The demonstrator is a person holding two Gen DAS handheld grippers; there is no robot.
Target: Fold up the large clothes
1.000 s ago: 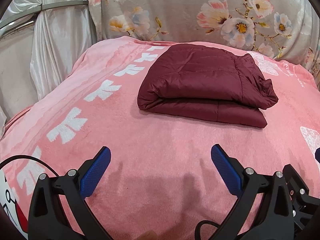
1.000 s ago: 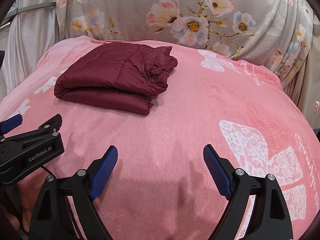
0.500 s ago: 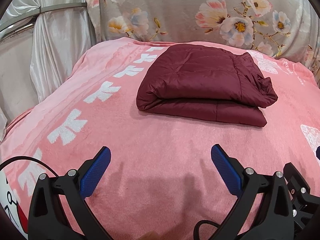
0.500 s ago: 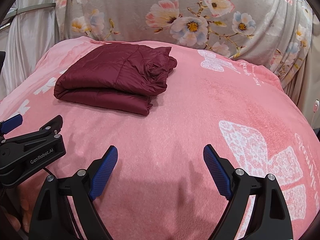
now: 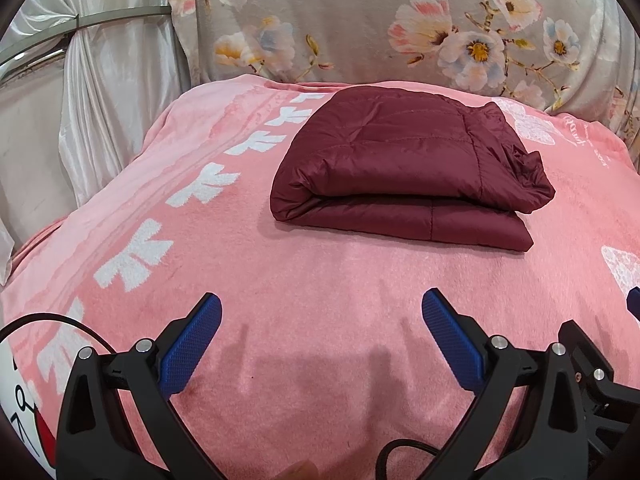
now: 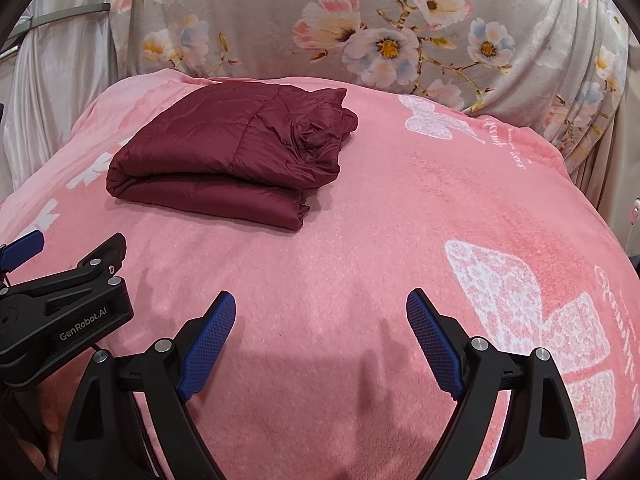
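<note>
Jacket lies folded at 12 o'clock; both grippers, left and right, gape empty: judged complete, withdraw without disturbing the stack.

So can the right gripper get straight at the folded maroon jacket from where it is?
Probably yes. The right gripper is open and empty, and only bare pink blanket lies between it and the folded maroon jacket, ahead and to its left.

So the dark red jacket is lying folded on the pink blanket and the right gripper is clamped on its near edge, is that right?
Not quite. The dark red jacket does lie folded on the pink blanket, but the right gripper is not clamped on it: in the right wrist view it stands open over bare blanket, well short of the jacket's near edge.
</note>
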